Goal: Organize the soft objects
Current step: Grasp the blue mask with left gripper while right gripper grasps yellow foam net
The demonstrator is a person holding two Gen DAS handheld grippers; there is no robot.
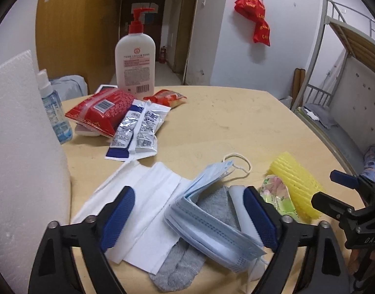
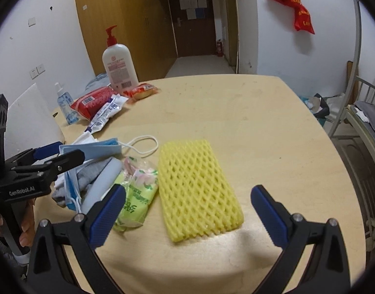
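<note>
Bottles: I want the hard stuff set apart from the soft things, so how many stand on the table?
2. The white pump bottle stands at the far edge, behind the red packet. The small clear spray bottle stands left of that packet, beside the white foam block.

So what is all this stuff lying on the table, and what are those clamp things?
yellow foam net sleeve: one, between the right gripper's open jaws
green tissue packet: one, left of it
light-blue face masks: a stack, on a grey sock
white paper tissues: several, under the left gripper
red wipes pack: one, far left
white pump bottle, red top: one, far edge
left gripper: black, blue pads, open
right gripper: same, open
</note>
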